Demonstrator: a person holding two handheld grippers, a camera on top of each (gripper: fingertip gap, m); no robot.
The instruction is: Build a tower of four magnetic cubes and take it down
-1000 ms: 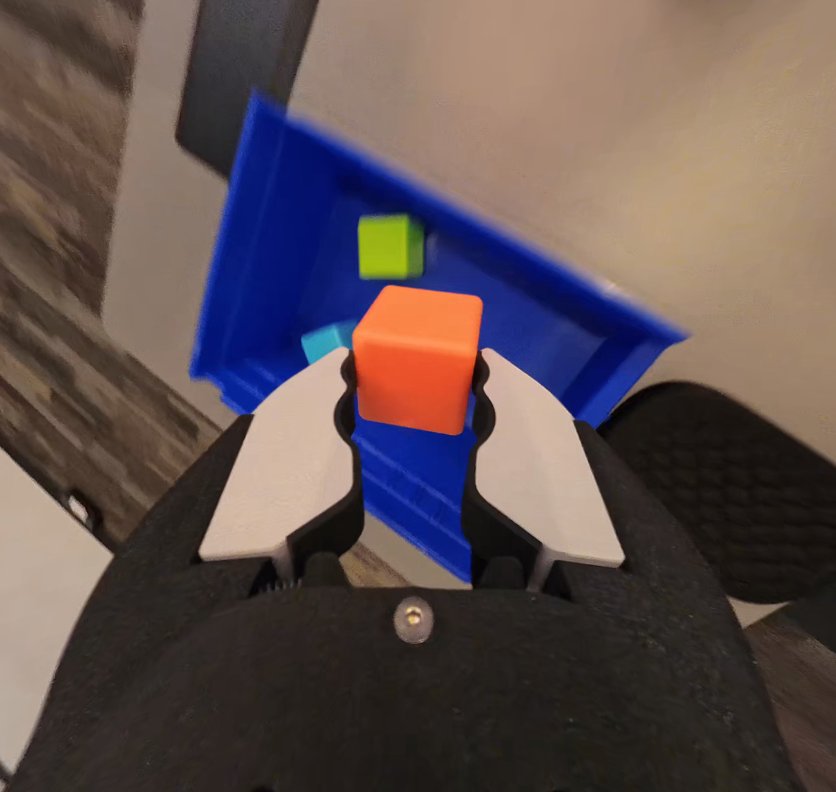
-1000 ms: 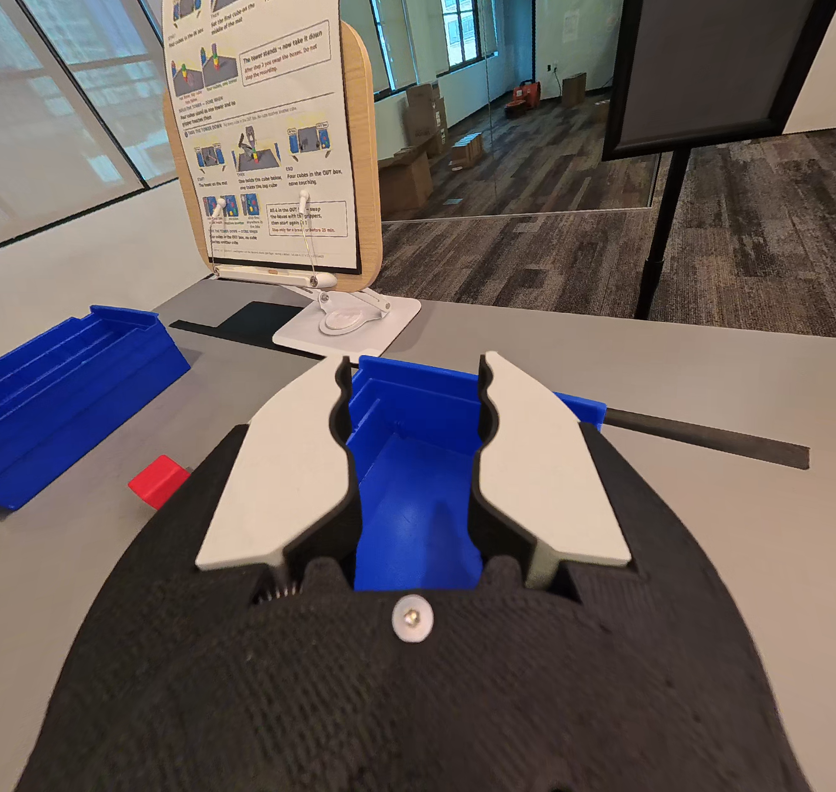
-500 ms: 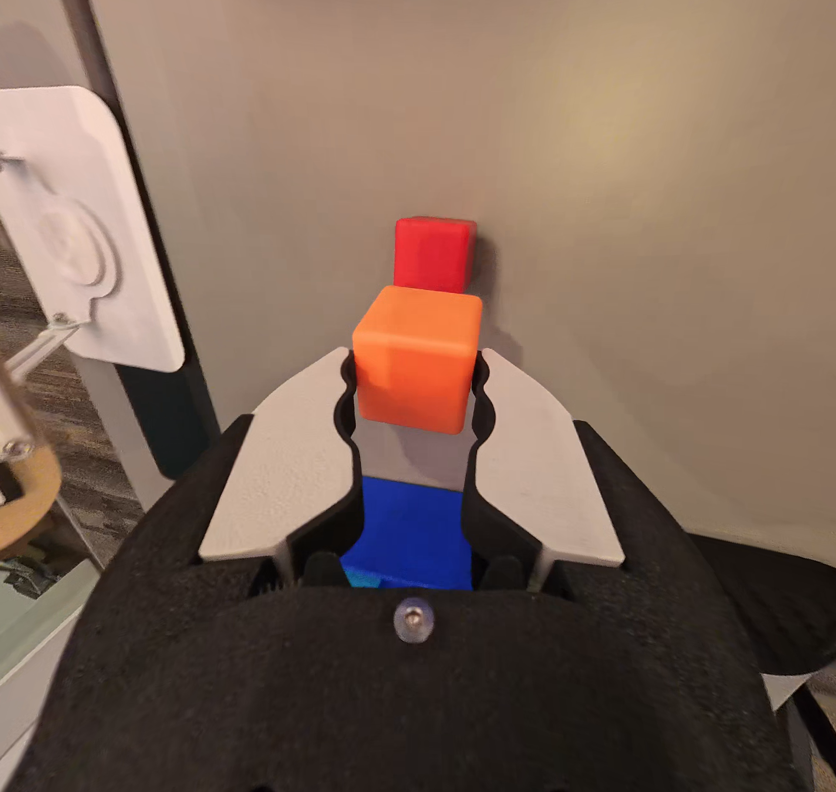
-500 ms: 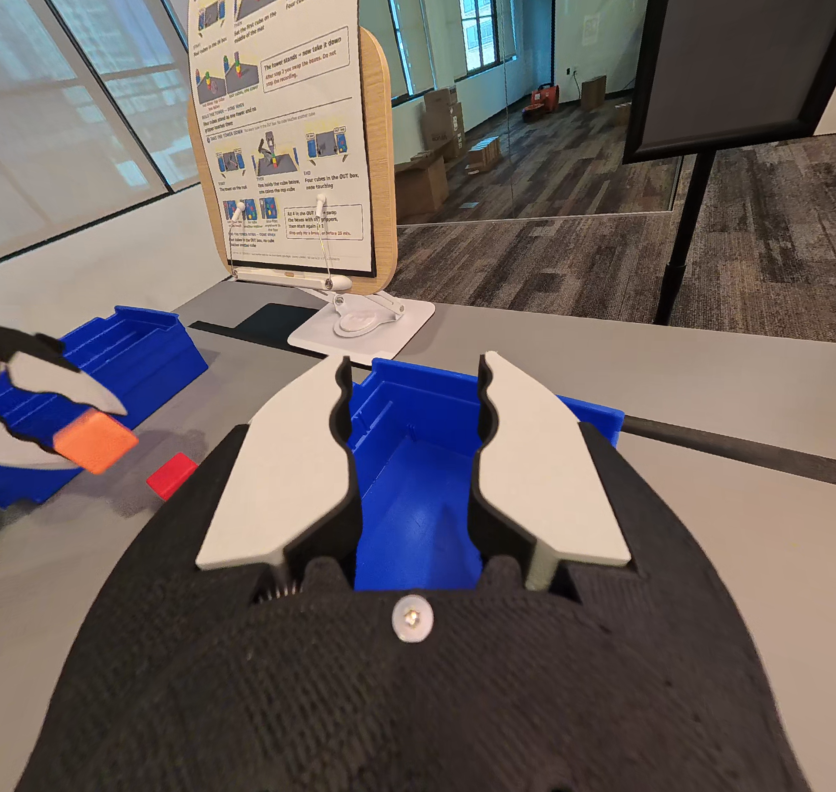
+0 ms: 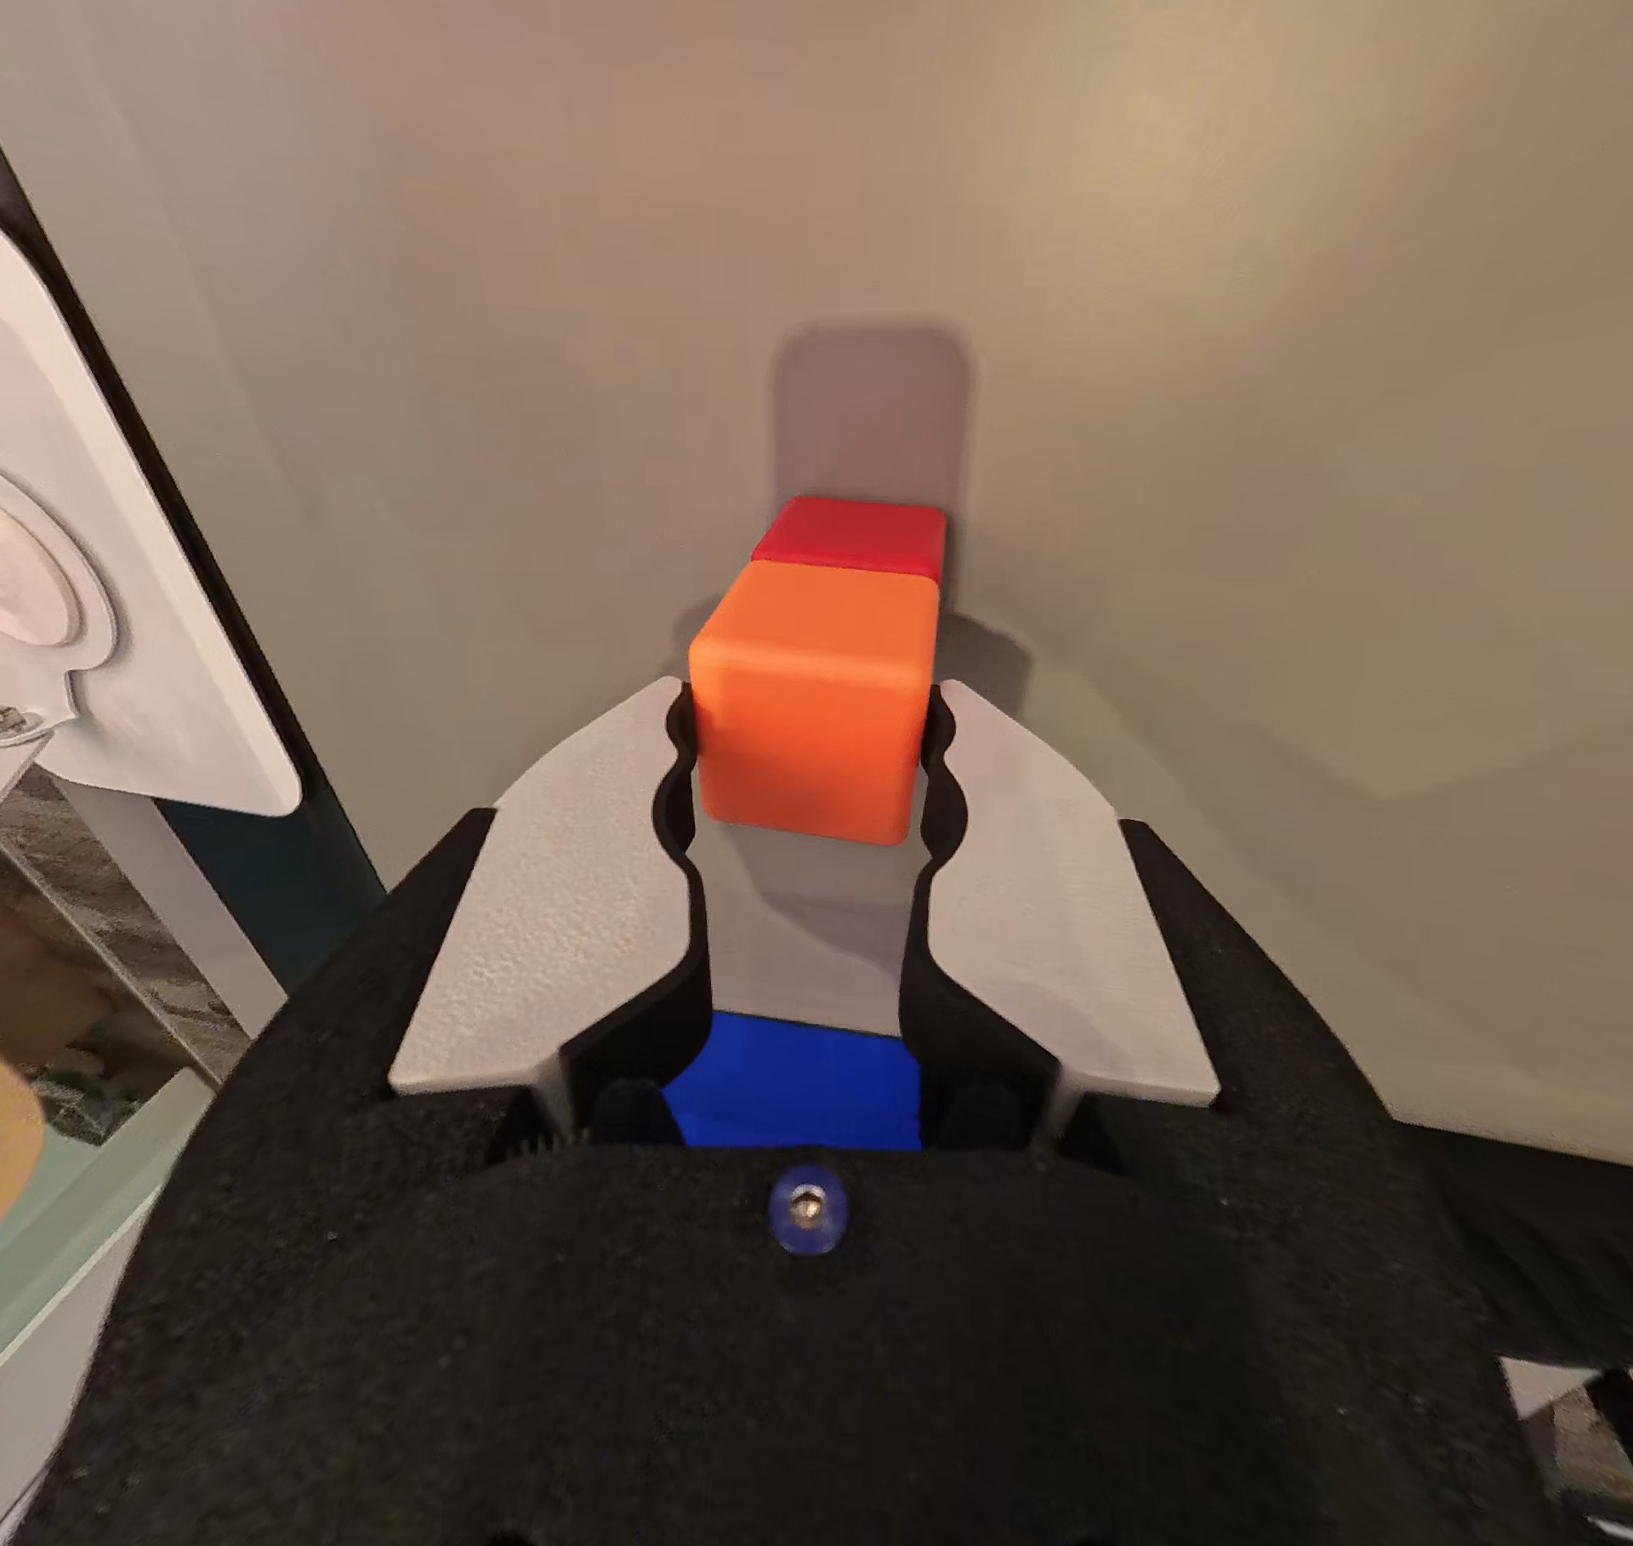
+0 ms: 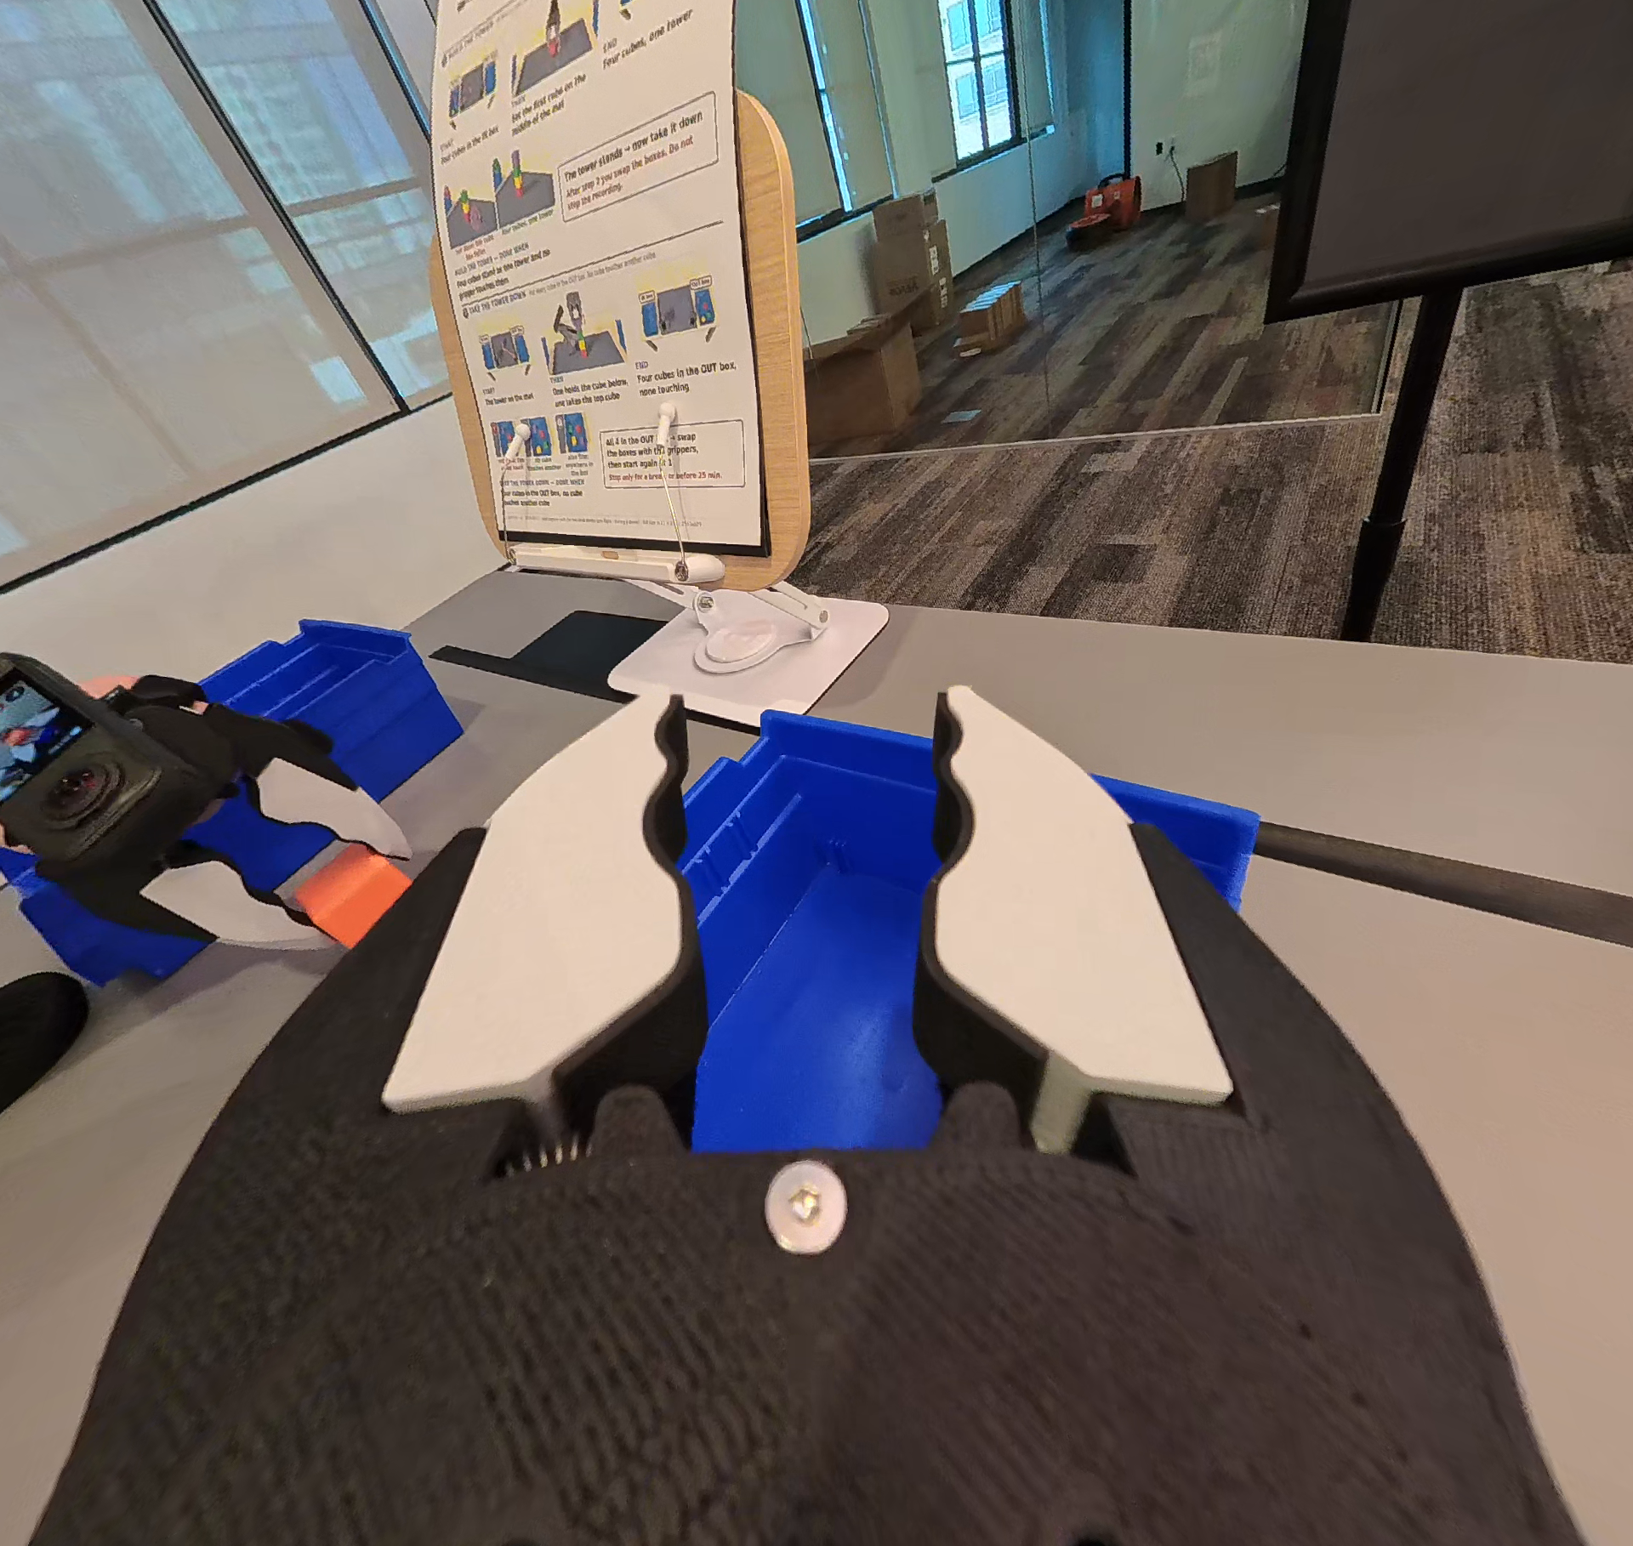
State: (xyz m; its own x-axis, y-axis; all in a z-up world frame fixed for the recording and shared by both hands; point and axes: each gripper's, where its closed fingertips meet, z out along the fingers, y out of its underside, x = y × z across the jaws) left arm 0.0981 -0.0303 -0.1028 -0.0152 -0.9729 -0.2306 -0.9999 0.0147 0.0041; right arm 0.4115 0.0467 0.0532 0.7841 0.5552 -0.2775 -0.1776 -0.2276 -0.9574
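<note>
Here left gripper (image 5: 808, 691) clamps orange cube (image 5: 808, 700) over red cube (image 5: 853, 532), hidden in right view; right gripper (image 6: 808, 708) gapes, empty.

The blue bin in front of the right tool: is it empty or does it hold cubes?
Empty, as far as visible: the blue bin shows only bare floor and walls.
</note>
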